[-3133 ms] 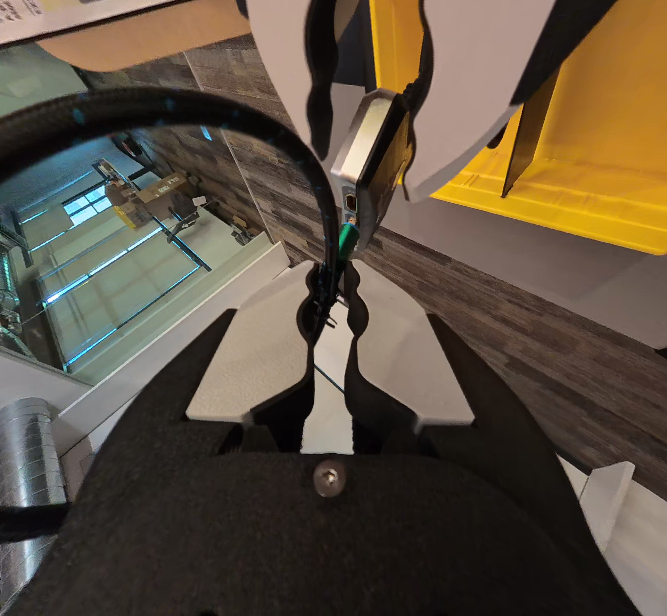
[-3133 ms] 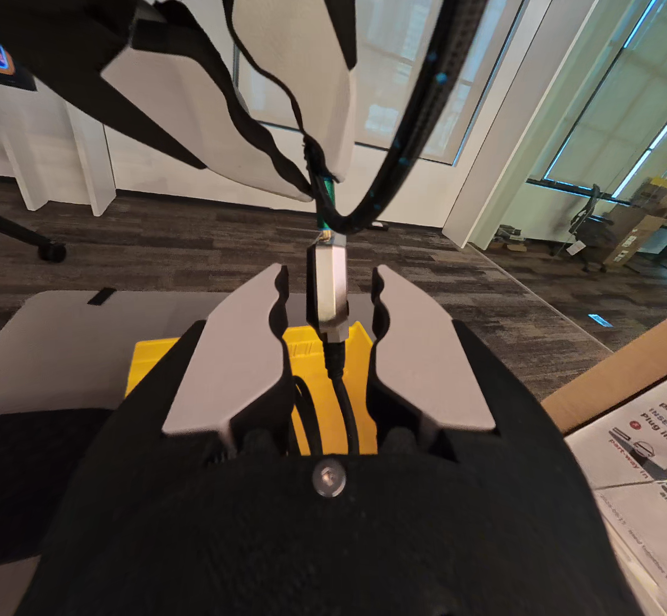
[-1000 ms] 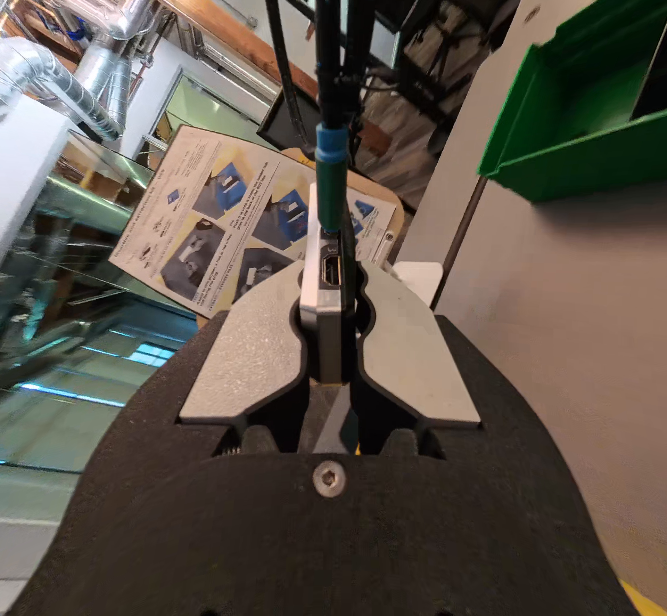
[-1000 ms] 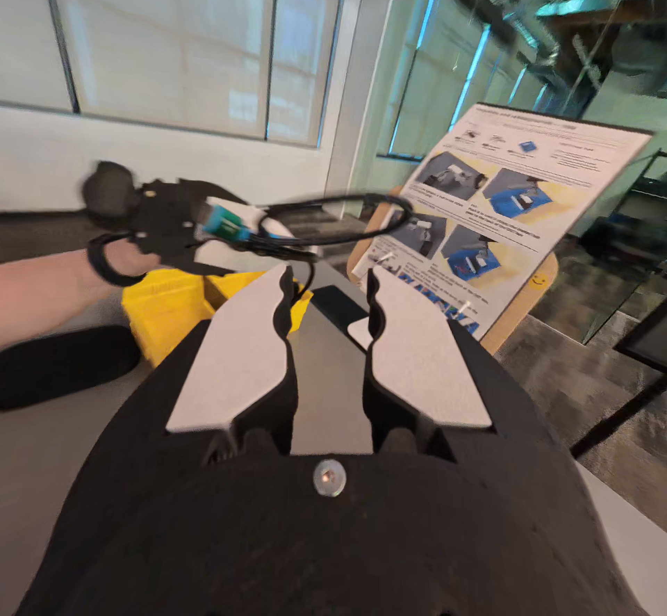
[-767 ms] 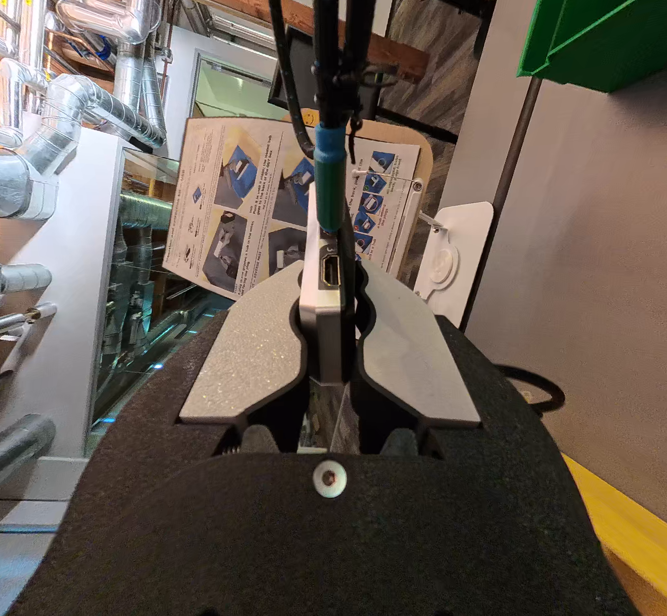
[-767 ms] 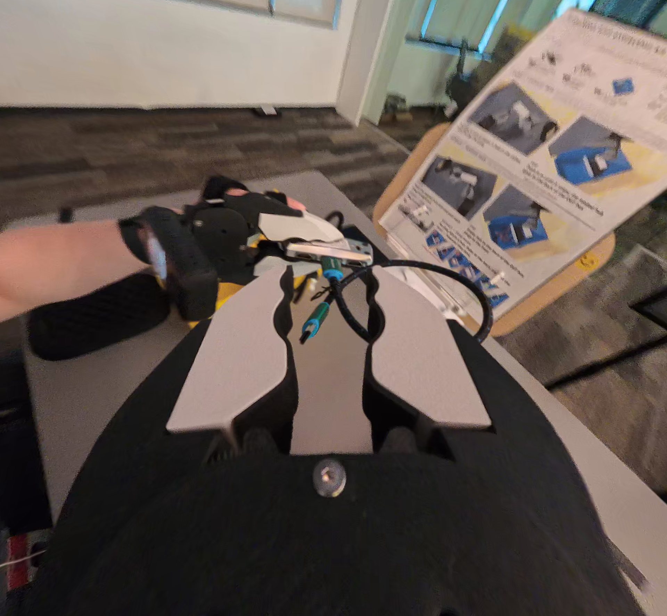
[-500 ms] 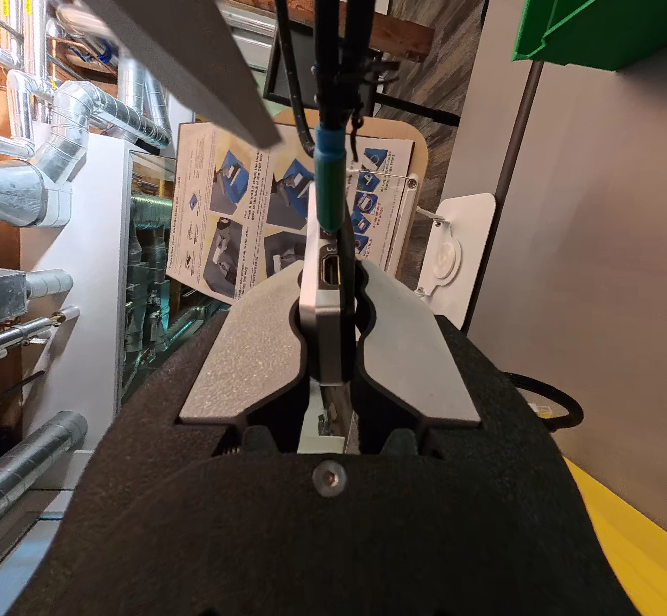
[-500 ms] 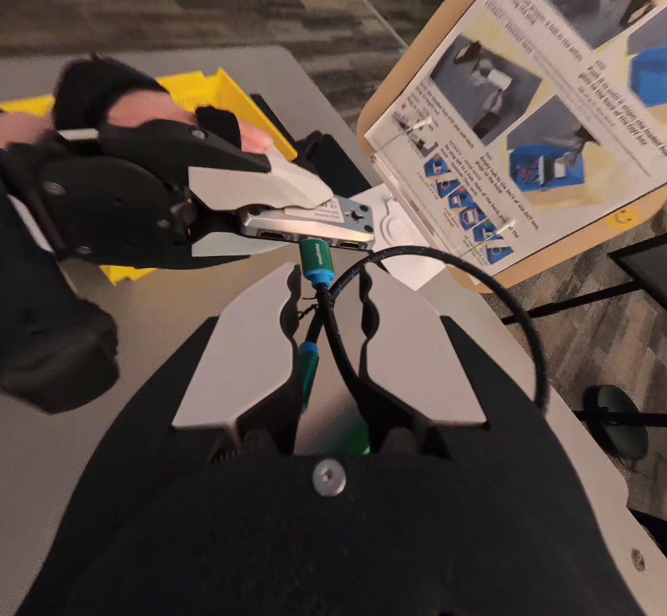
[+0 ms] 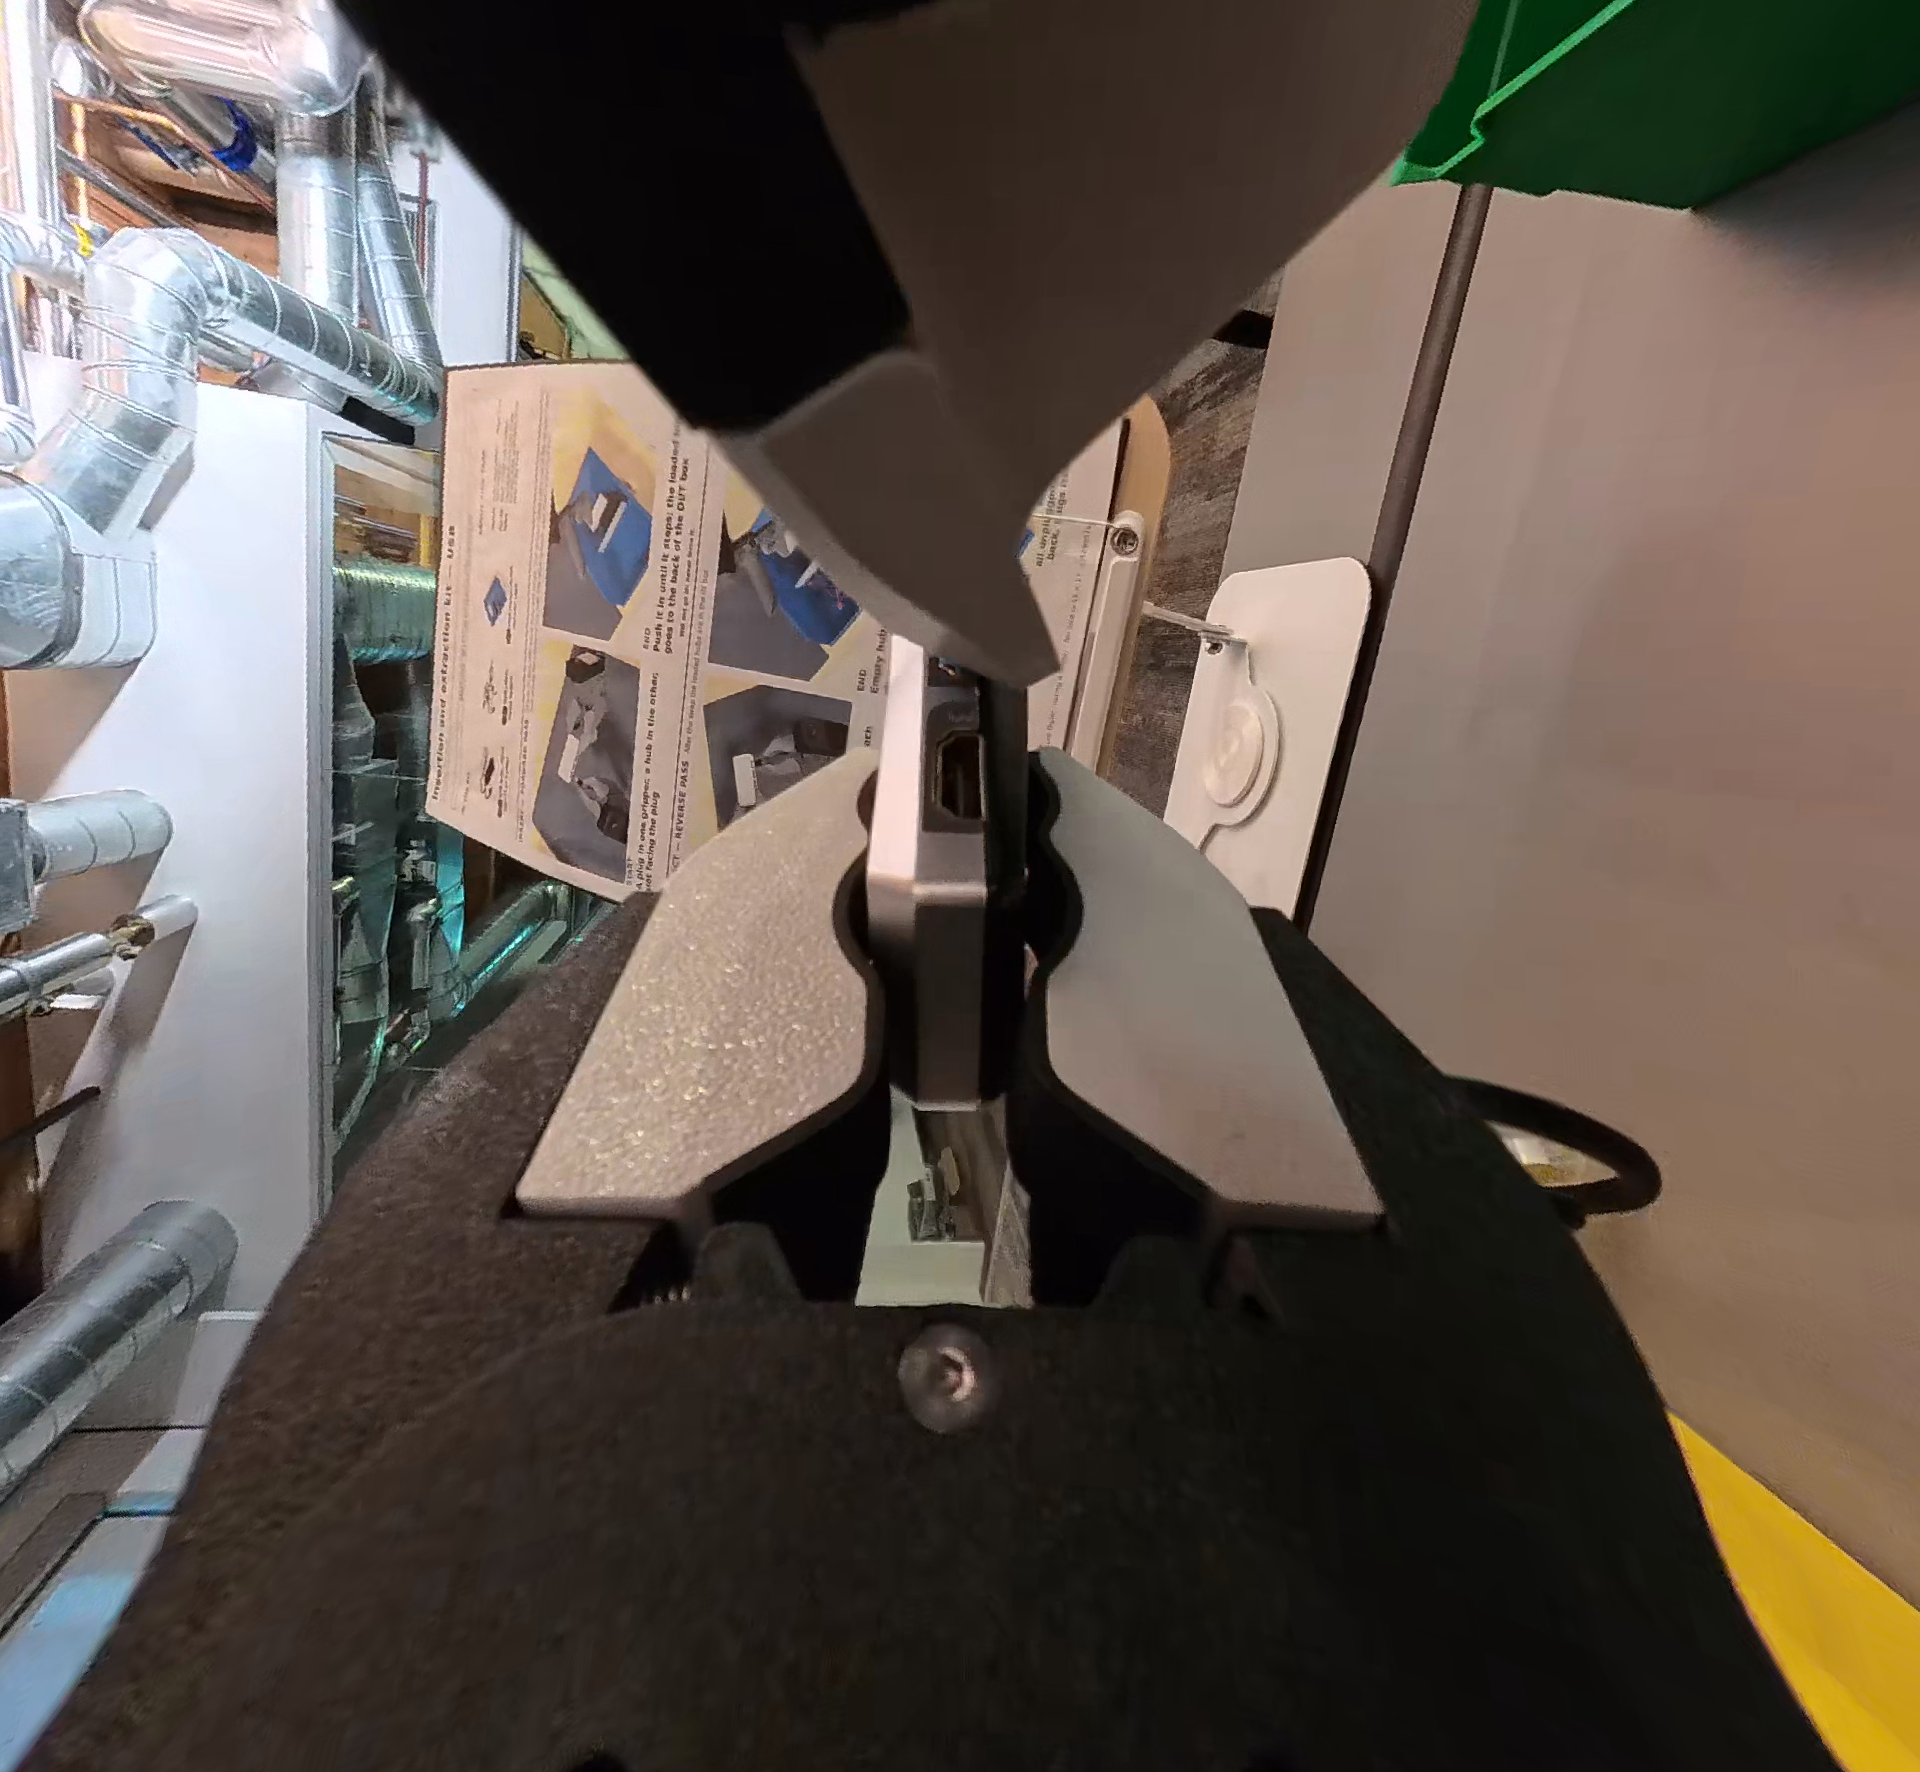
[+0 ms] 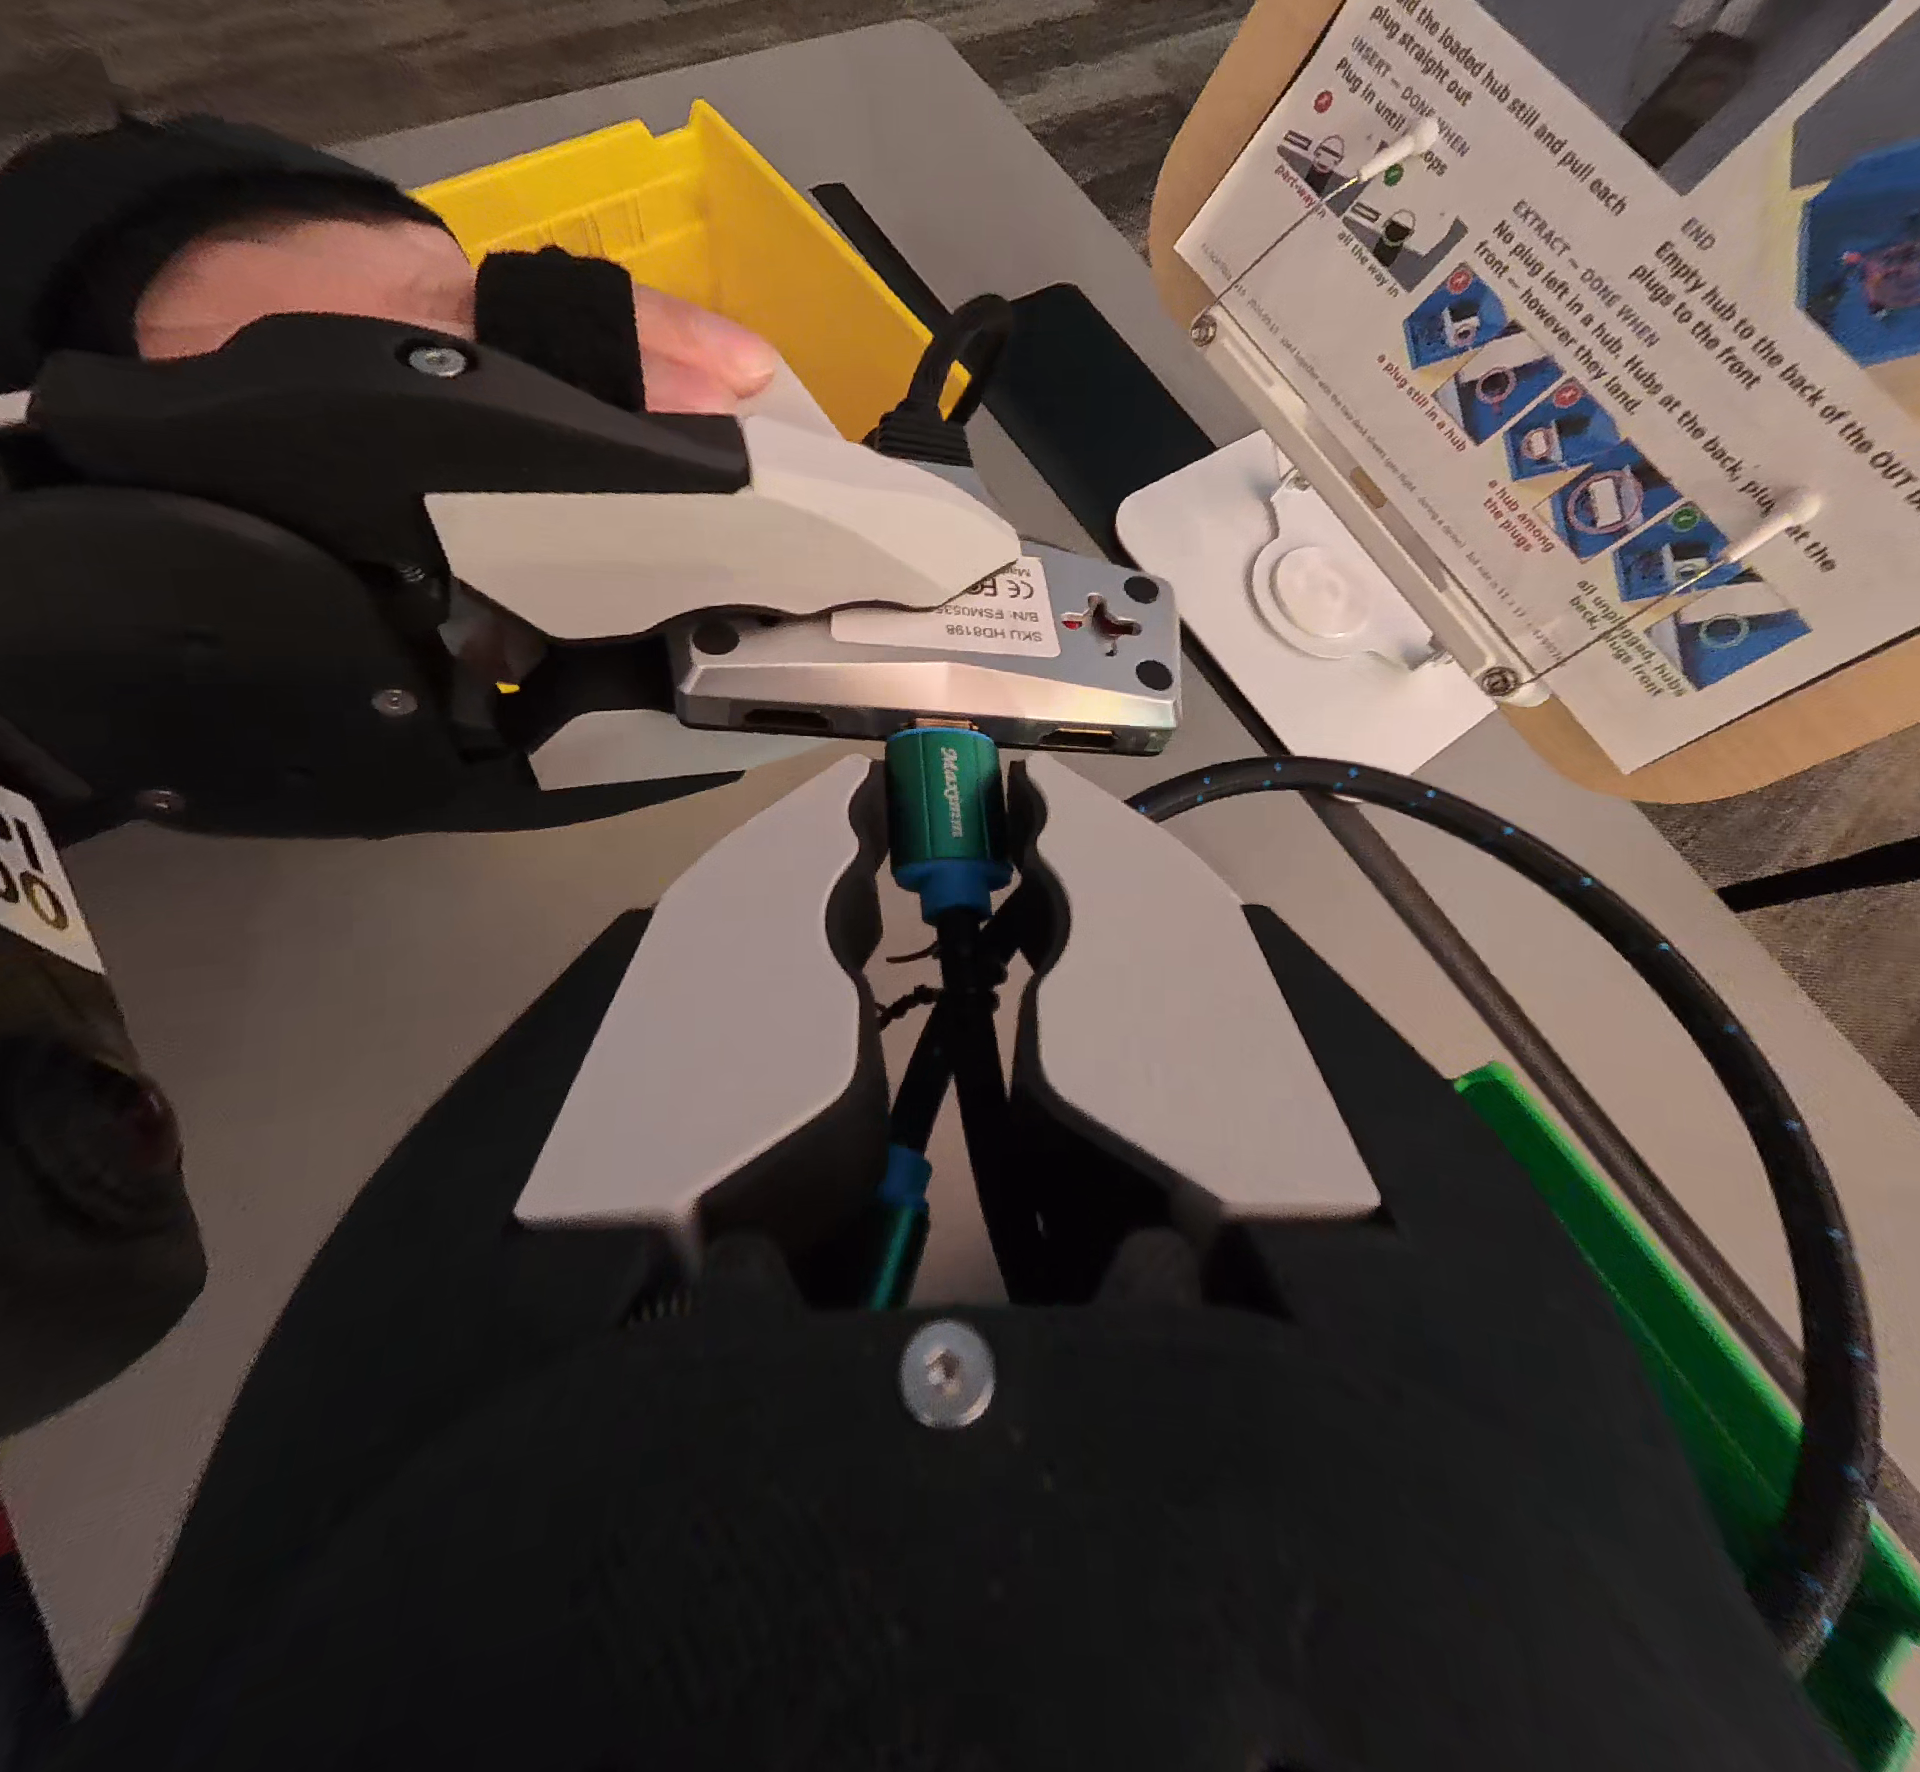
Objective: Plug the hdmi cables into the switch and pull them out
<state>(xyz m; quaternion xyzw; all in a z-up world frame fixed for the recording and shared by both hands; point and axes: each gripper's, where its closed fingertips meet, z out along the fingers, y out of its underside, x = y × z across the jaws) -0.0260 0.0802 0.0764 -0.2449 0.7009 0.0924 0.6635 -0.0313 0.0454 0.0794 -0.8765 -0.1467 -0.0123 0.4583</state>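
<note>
The left gripper [image 10: 831, 652] is clamped flat on the switch [image 10: 935, 652], holding it in the air above the bench [image 10: 312, 995], between the yellow bin [image 10: 707, 268] at the far edge and the green bin [image 10: 1683, 1327] at the near right. A black lead [image 10: 935, 392] leaves the switch's far side. The right gripper [image 10: 945, 829] has its jaws around the green plug [image 10: 943, 813], which sits in the middle port of the near face; whether they already pinch the shell or just flank it I cannot tell, the gap being narrow on both sides. The braided cable [image 10: 1621, 974] loops off to the right and back under the gripper.

Judging by this, the step is either seating the plug or drawing it out. A sliver of metal shows between shell and port, so it may not be fully home. To do it well: grip the shell, not the cable, keep the pull or push straight along the port's axis, and hold the switch still with the left, no twisting. The ports either side are empty, as the left wrist view confirms for one [image 9: 961, 777]
</note>
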